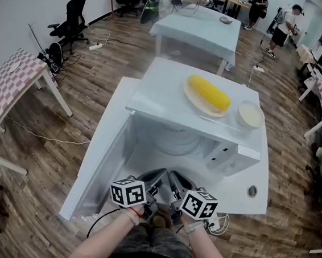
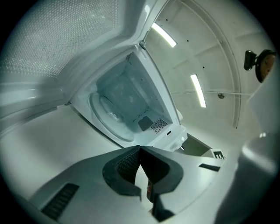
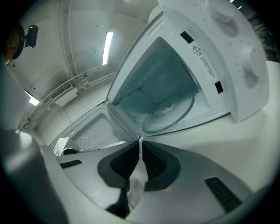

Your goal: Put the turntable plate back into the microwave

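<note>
Only the gripper views show the plate (image 3: 168, 110) inside the microwave (image 1: 158, 96); left gripper (image 2: 141, 151) and right gripper (image 3: 140, 142) hover low, jaws together, empty

Seen from overhead, the head camera looks steeply down on the microwave (image 1: 158, 96); both gripper cameras sit low over the counter (image 1: 239, 199), close in, facing its open cavity (image 3: 162, 96) from opposite sides.

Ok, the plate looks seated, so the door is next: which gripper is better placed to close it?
Left, probably. The open door stands out on the left gripper's side, close above its shut jaws; the right gripper, also shut, sits nearer the control panel.
</note>
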A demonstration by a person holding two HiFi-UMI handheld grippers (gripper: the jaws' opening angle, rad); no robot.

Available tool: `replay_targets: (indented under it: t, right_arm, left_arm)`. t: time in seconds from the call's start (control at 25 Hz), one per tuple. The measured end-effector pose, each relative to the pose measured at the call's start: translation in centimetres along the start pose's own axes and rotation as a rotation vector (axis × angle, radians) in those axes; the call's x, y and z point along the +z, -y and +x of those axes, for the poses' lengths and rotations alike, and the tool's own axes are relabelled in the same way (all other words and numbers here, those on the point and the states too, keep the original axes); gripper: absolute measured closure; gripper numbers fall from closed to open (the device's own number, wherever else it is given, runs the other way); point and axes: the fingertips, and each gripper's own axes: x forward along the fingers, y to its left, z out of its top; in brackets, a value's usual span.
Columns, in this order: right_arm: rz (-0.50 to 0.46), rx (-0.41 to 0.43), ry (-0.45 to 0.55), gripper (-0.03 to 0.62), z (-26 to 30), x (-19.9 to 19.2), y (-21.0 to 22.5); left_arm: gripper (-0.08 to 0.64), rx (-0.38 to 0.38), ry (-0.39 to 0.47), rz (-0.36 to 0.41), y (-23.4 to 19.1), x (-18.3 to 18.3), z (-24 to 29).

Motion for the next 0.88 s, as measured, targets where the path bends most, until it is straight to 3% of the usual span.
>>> replay_targets:
  t: [0.88]
  right_arm:
    - [-0.021, -0.005, -0.080, 0.554, -0.59, 0.68, -0.94]
  left_arm:
    - [0.548, 0.034, -0.028, 0.009, 0.94, 0.55, -0.77]
